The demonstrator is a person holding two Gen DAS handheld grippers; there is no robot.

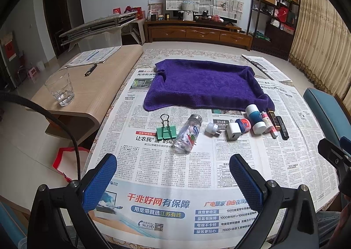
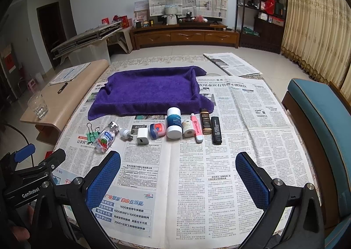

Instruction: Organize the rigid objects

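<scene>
A row of small objects lies on the newspaper in front of a purple towel point(image 1: 201, 82) point(image 2: 151, 91) shaped like a tray. From the left: a green binder clip point(image 1: 166, 130) point(image 2: 92, 134), a clear bottle point(image 1: 187, 134) point(image 2: 106, 138) on its side, a round white plug point(image 2: 126, 133), a white charger cube point(image 1: 233, 132) point(image 2: 142, 136), a blue jar point(image 2: 157, 130), a white and blue tube point(image 1: 255, 118) point(image 2: 174, 122), a pink stick point(image 2: 196, 127), a brown bottle point(image 2: 205, 122) and a black bar point(image 2: 216, 130). My left gripper point(image 1: 173, 169) and right gripper point(image 2: 178, 169) hover open and empty near the table's front.
A wooden side table point(image 1: 103, 78) at the left holds a drinking glass point(image 1: 60, 88), a pen and papers. A blue chair point(image 2: 322, 130) stands at the right. A folded newspaper point(image 2: 232, 63) lies at the table's far right. The left gripper's body point(image 2: 28, 174) shows at the lower left.
</scene>
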